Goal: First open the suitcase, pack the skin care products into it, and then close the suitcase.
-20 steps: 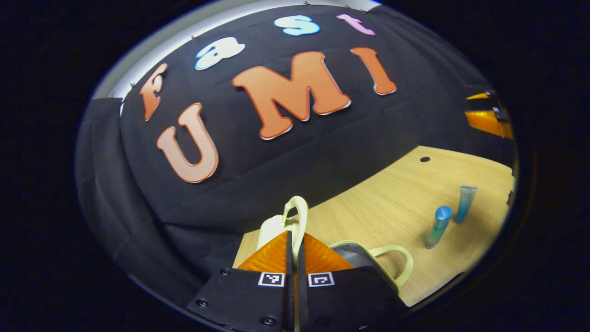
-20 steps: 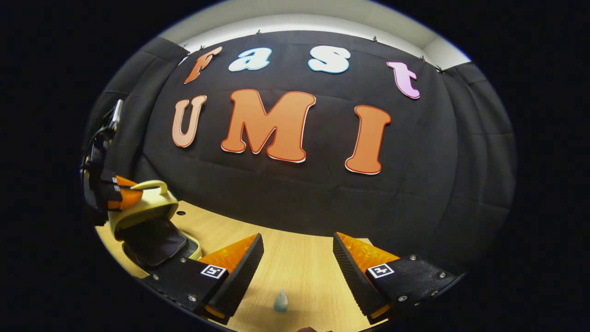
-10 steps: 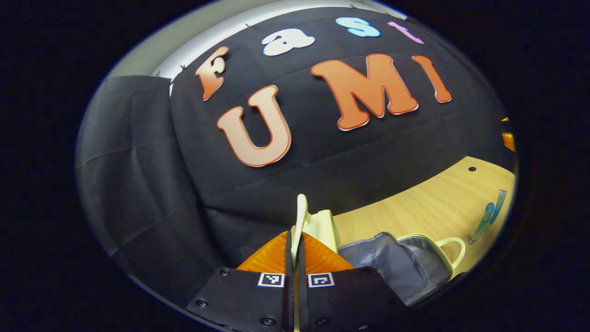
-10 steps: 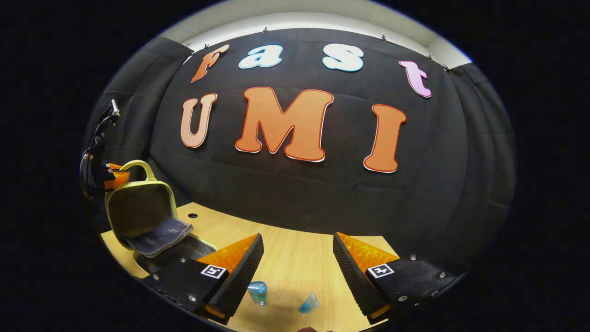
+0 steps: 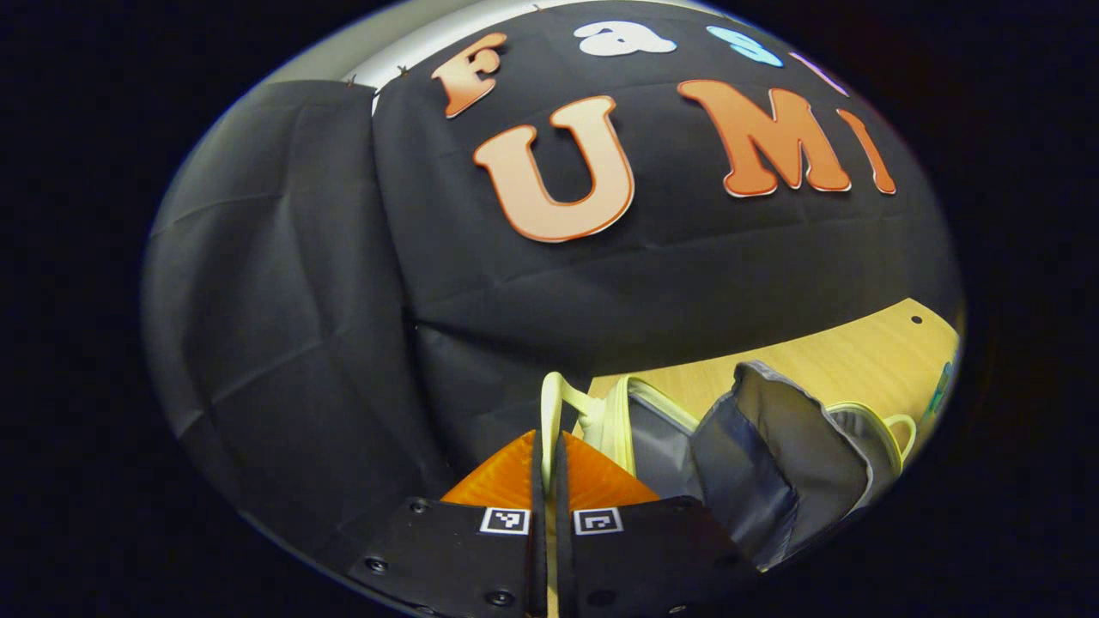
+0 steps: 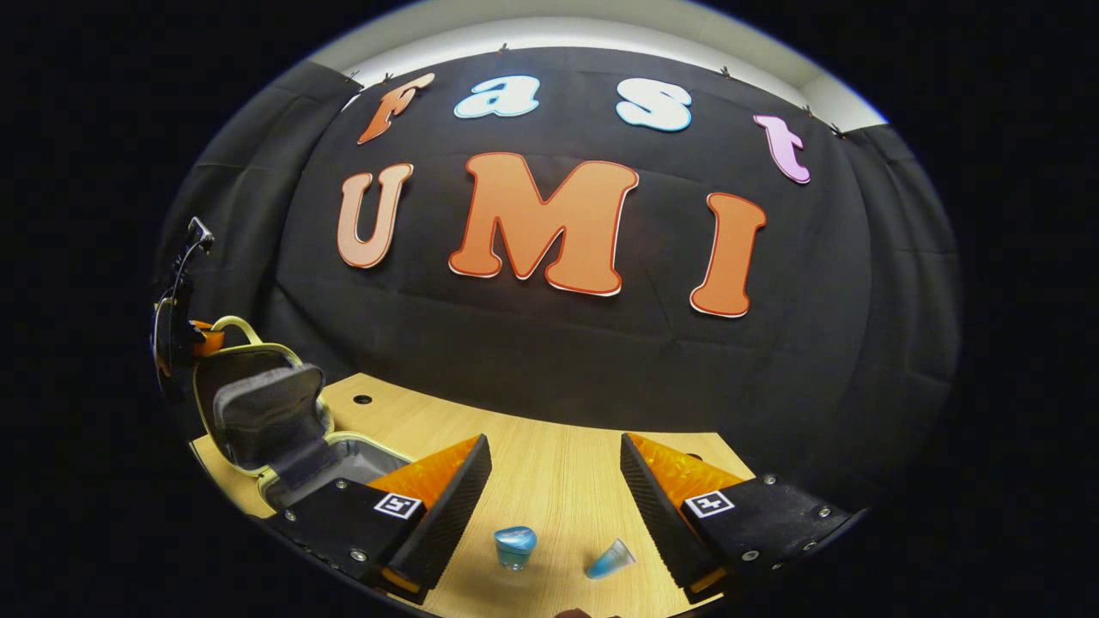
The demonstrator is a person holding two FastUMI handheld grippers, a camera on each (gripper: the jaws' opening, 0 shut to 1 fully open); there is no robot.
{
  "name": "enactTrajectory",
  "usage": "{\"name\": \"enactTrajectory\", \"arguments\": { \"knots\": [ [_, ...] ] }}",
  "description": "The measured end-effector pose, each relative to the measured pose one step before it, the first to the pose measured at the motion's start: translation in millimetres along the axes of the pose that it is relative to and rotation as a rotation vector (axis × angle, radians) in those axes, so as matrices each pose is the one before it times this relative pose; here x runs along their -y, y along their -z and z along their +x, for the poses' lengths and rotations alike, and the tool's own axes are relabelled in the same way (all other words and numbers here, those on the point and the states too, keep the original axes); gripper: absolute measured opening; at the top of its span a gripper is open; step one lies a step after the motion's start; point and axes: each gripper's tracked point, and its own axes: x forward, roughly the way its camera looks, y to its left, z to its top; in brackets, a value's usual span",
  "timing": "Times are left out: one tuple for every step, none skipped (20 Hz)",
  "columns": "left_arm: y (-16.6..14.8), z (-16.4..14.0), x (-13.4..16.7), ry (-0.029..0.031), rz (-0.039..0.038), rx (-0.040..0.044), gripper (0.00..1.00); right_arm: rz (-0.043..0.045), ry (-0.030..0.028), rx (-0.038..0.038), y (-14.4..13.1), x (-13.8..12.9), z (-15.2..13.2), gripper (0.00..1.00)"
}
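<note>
My left gripper (image 5: 547, 439) is shut on the pale yellow handle (image 5: 549, 399) of the suitcase lid (image 5: 777, 442), whose grey lining faces me. In the right gripper view the suitcase (image 6: 339, 468) stands open at the left of the table, its lid (image 6: 258, 403) raised upright, with the left gripper (image 6: 185, 333) at its top handle. My right gripper (image 6: 554, 455) is open, low over the table. A blue-capped bottle (image 6: 515, 546) and a blue tube (image 6: 610, 560) stand on the wood just ahead, between its fingers. A sliver of a blue product (image 5: 941, 390) sits at the far right.
The wooden table (image 6: 549, 463) has a small round hole (image 6: 361, 399) near the back, behind the suitcase. The black cloth wall closes the back and both sides. Bare wood lies between the suitcase and the two products.
The left gripper has swung the lid by its handle up and back, so the suitcase now stands open. The right gripper stays open; both products have come into view between its fingers.
</note>
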Motion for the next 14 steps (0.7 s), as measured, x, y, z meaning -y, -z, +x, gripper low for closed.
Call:
{"name": "enactTrajectory", "arguments": {
  "knots": [
    [2.52, -1.12, -0.22, -0.00317, -0.01842, -0.02234, 0.05, -0.00203, 0.00136, -0.00407, 0.12, -3.44, -0.41, 0.95],
    [4.08, 0.47, 1.80, -0.00271, -0.01517, -0.02736, 0.05, -0.00373, 0.01014, -0.00208, -0.11, 0.12, -0.41, 0.95],
    [5.44, -2.08, 0.51, -0.00191, -0.01599, -0.02955, 0.05, -0.00566, 0.01499, -0.00083, -0.93, 1.18, 0.63, 0.95],
    [4.21, -0.81, 1.82, 0.00167, -0.01544, -0.03122, 0.05, -0.00085, 0.00497, -0.00062, -0.60, -1.52, -1.38, 0.95],
    [5.50, -0.86, 0.94, -0.00117, -0.01331, -0.04033, 0.05, 0.00086, 0.00843, 0.00003, -1.08, 0.10, 0.70, 0.95],
    [4.98, -0.14, 1.99, 0.00364, -0.01549, -0.03611, 0.05, 0.00125, 0.00336, -0.00407, -0.53, 0.02, -0.48, 0.95],
    [4.05, -1.38, 2.71, 0.00281, -0.01398, -0.03879, 0.05, -0.00204, 0.00543, -0.00437, 0.28, 0.67, -1.25, 0.95],
    [3.69, 2.39, 2.90, 0.00496, -0.00997, -0.03057, 0.05, -0.00366, 0.00543, -0.00636, 1.66, 0.94, -0.12, 0.95],
    [5.96, 1.08, -0.64, 0.00039, -0.00101, -0.03254, 0.05, -0.00362, 0.00405, -0.00624, 1.95, 1.54, 0.15, 0.95],
    [6.18, 6.20, -0.69, 0.00019, 0.01543, -0.02378, 0.05, -0.00499, 0.00436, -0.00759, 2.84, 0.73, -1.01, 0.96],
    [6.56, 8.55, 1.24, -0.00393, 0.00927, -0.01082, 0.05, -0.00269, 0.00142, -0.00626, 1.99, 0.62, -1.07, 0.95],
    [-1.02, 0.51, -2.84, -0.02514, 0.00924, -0.00270, 0.05, -0.00388, 0.00373, -0.00470, 2.41, 2.97, -1.20, 0.96],
    [4.27, 4.91, -3.38, -0.04794, 0.01994, -0.00514, 0.10, -0.00365, 0.00356, -0.00376, 2.43, 1.81, -0.03, 0.96],
    [0.52, -0.79, 1.84, -0.01425, 0.00245, 0.00961, 0.18, -0.00331, 0.00454, -0.00326, 2.25, 2.46, -0.54, 0.95]
  ]
}}
